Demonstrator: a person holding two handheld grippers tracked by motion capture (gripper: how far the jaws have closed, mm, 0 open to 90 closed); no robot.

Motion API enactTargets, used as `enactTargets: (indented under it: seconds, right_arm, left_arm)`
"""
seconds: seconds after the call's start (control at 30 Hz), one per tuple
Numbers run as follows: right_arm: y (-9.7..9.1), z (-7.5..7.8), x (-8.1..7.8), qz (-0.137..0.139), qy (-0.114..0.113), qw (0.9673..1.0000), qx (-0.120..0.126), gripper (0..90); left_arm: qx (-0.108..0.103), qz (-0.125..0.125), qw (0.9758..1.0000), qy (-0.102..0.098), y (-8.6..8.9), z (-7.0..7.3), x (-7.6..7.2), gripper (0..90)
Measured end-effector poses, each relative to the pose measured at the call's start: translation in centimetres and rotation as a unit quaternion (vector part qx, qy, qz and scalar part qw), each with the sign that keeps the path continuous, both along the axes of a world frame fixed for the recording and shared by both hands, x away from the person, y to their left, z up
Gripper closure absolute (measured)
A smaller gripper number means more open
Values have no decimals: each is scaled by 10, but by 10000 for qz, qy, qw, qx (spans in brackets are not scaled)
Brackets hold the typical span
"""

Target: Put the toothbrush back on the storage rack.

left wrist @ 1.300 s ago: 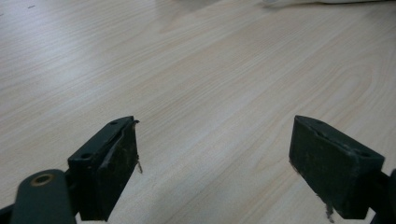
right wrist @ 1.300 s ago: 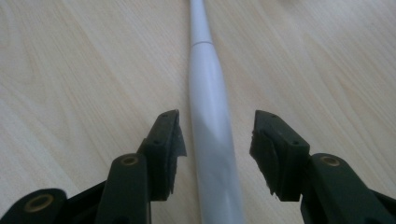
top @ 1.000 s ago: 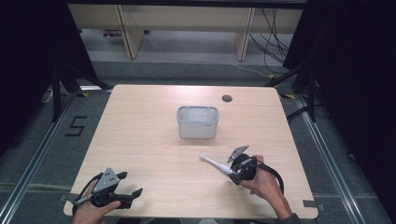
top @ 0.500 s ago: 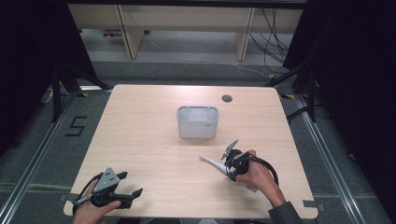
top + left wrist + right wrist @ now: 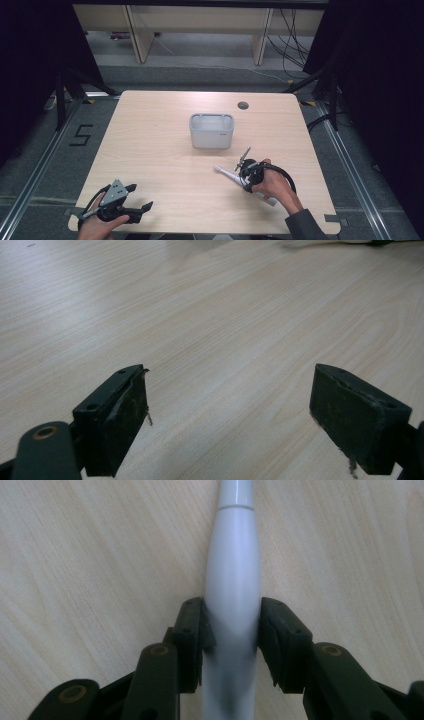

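A white electric toothbrush (image 5: 226, 173) lies on the wooden table right of centre, its thin end pointing left and its thick end under the person's right hand. My right gripper (image 5: 245, 178) points down over its body. In the right gripper view the toothbrush (image 5: 232, 565) runs up between the pads of my right gripper (image 5: 231, 625). The jaws have just been closing and both pads now touch its sides. My left gripper (image 5: 140, 196) rests near the table's front left corner, open, with bare wood between the jaws (image 5: 230, 410).
A white rectangular bin (image 5: 211, 131) stands at the table's centre, behind the toothbrush. A dark cable hole (image 5: 243, 105) sits near the far edge. Black cable loops around the right hand. Shelving and cables lie on the floor beyond the table.
The right hand has shifted a little left and tipped down over the toothbrush, and its jaws have narrowed around it. The left hand has kept still.
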State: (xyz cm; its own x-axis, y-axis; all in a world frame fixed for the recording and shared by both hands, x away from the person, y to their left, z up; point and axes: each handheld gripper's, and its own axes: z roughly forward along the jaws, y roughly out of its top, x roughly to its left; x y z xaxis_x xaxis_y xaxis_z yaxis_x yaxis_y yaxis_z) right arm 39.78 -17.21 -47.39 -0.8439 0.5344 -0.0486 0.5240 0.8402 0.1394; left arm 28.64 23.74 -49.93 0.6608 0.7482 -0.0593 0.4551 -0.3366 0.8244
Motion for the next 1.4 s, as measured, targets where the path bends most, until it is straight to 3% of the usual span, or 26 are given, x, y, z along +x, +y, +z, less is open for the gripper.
enactTargets:
  seconds: [0.2,0.43,0.53,0.57,0.77,0.93,0.97,1.03,1.07,1.2,1.37,1.4]
  right_arm:
    - [0,-1,4,130,-64,9999,-61,641]
    - [6,-1,7,155,102,9998,-28,656]
    - [8,0,8,26,168,9998,-123,661]
    - [7,-2,11,171,150,9997,-96,662]
    - [8,-1,10,20,201,9997,-105,663]
    - [7,0,10,75,217,9997,-51,665]
    - [7,0,8,-34,236,9997,-55,665]
    - [5,0,10,129,104,9998,-76,666]
    - [6,2,7,-40,115,9999,-76,666]
    - [3,10,4,49,42,9999,90,667]
    - [-2,16,0,-85,-129,9996,240,667]
    - [-5,16,1,18,-201,9993,302,667]
  left_arm:
    - [4,-9,10000,13,0,0,0,149]
    - [15,-6,10000,19,0,0,0,149]
    - [-15,-8,10000,13,-1,0,0,149]
    - [1,-10,10000,14,0,0,0,149]
    - [11,4,10000,14,0,0,0,149]
    - [40,-17,10000,22,1,0,0,149]
    - [32,-8,10000,29,1,0,0,149]
    - [30,-12,10000,20,1,0,0,149]
    - [31,-13,10000,20,1,0,0,149]
    - [-6,4,10000,7,0,0,0,148]
    - [3,3,10000,9,0,0,0,148]
    - [3,-1,10000,9,0,0,0,149]
